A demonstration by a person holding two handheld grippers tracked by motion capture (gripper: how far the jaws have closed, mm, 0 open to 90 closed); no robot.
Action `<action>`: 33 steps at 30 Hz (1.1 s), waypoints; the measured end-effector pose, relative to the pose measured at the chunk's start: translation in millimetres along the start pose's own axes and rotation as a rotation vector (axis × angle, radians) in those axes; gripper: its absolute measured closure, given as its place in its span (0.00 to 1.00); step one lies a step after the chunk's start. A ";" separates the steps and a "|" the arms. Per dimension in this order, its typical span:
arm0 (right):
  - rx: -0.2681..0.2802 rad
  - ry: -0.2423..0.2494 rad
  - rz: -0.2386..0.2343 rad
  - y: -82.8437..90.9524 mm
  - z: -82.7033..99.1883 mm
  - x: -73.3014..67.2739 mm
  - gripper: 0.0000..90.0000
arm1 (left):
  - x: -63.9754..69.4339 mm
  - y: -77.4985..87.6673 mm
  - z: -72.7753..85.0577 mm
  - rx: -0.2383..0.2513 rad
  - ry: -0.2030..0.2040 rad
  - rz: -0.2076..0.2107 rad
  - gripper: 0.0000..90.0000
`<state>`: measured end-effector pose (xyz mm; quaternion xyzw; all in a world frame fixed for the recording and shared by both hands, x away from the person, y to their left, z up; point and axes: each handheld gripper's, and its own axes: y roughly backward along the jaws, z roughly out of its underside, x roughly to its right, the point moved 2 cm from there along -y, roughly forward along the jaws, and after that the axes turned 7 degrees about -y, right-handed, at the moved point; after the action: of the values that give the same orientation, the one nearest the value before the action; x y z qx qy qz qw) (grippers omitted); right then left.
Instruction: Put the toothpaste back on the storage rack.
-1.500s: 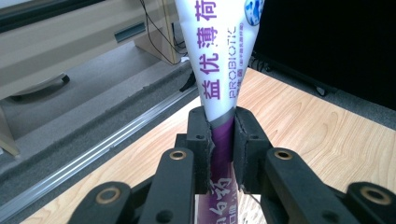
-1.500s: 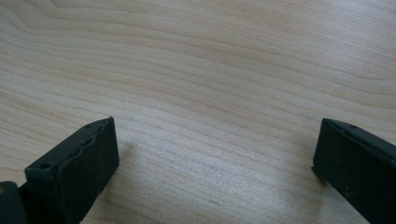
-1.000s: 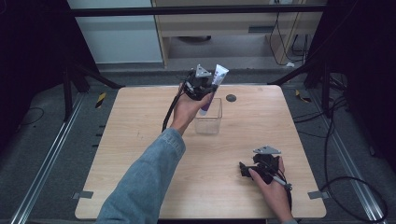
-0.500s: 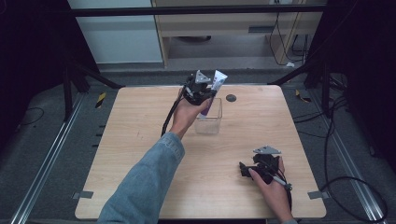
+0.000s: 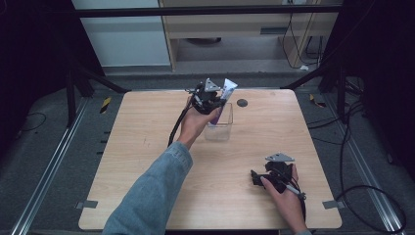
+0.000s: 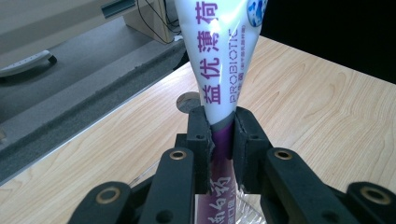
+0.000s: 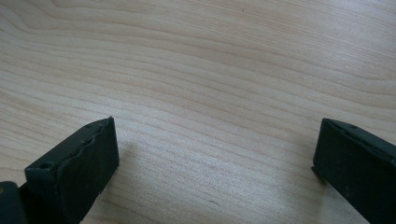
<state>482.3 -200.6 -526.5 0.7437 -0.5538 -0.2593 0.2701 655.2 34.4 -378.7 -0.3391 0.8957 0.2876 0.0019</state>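
At far middle of counter (image 5: pixel 147 147), over clear cup (image 5: pixel 219 128): our left gripper (image 6: pixel 219 135), jaws clenched on tube (image 6: pixel 219 60). Tube white above, purple below, gripped at its narrow part; upper end leans toward far right in high view, lower end reaches into cup. Dark round spot (image 5: pixel 242 103) on counter just beyond cup. Near right edge: our right gripper (image 7: pixel 215 154) resting low over bare wood, jaws wide apart, nothing between. Two grippers well apart.
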 end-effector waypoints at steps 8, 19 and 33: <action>0.000 0.000 0.000 0.0 0.0 0.0 0.00 | 0.4 0.1 3.2 -0.008 -0.001 -0.001 0.87; 0.000 0.000 0.000 0.0 0.0 0.0 0.00 | 0.5 -0.3 9.1 -0.006 0.012 -0.002 0.87; 0.000 -0.002 -0.001 0.1 0.0 -0.1 0.00 | 3.2 -4.0 16.3 -0.036 0.010 0.008 0.87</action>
<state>482.3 -200.5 -526.5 0.7438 -0.5537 -0.2600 0.2695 652.0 38.5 -395.0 -0.3369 0.8918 0.3019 -0.0097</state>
